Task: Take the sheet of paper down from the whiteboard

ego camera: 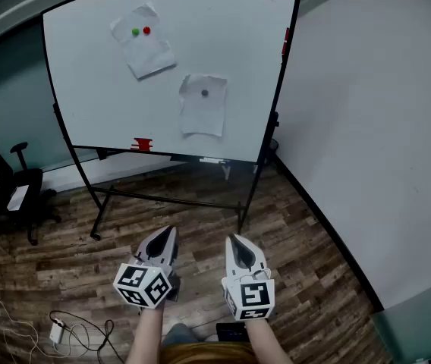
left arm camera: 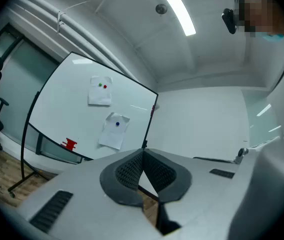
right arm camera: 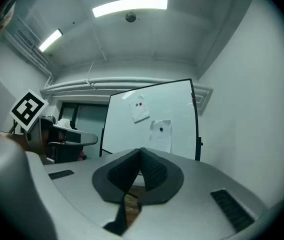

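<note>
1. paper: upper sheet (ego camera: 143, 45) under two magnets (ego camera: 135, 31), lower sheet (ego camera: 202, 111) toward right edge of whiteboard (ego camera: 86, 89), under one.
2. left gripper (ego camera: 171, 231), right gripper (ego camera: 233, 240): both pressed together, empty, well apart from board.
3. likely best: step close, pinch a loose bottom corner.

Gloss on the board, matt almost everywhere else

I read the whiteboard (ego camera: 86, 89) as smooth and shiny, on a stand (ego camera: 170, 198) of dark, metal-looking tube. The upper sheet (ego camera: 149, 55) and lower sheet (ego camera: 202, 108) are creased matt paper. The floor (ego camera: 306, 249) is wood-grain plank with a dull finish (real wood or laminate, I can't tell). My left gripper (ego camera: 170, 230) and right gripper (ego camera: 233, 237) have smooth matt grey plastic shells, with dark, finely ribbed, rubbery-looking pads (left arm camera: 127, 170).
</note>
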The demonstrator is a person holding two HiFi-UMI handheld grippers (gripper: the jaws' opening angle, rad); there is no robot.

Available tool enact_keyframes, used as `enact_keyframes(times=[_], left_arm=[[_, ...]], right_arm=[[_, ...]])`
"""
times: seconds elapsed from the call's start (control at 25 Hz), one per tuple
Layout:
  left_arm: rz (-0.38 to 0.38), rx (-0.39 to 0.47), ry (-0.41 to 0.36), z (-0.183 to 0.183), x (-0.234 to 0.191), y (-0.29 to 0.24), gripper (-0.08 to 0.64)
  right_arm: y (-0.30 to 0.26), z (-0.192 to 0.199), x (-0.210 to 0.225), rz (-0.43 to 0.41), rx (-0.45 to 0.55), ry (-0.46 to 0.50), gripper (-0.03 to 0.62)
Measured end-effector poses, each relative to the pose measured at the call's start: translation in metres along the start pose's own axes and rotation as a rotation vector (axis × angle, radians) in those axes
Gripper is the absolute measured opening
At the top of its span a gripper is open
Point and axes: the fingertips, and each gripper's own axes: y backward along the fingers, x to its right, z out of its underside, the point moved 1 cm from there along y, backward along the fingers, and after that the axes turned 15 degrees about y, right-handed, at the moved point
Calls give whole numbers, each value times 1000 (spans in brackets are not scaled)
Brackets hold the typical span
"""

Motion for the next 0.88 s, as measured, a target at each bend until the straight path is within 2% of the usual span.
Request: enact_keyframes(times=[0.48,0.64,0.76,0.88], left_arm=[[-21,-11,-12,2,-1,-9,25],[-23,-13,-27,1,2,-14,26],[-25,5,-36,-2,6,-14,39],[-38,26,-51,-10,4,-14,80]], right_arm=[[0,7,10,20,-10,-11,14],[-2,-2,11,14,1,16,100],[1,-7,20,38,17,36,107],[-4,-11,27,46,34,29,109]])
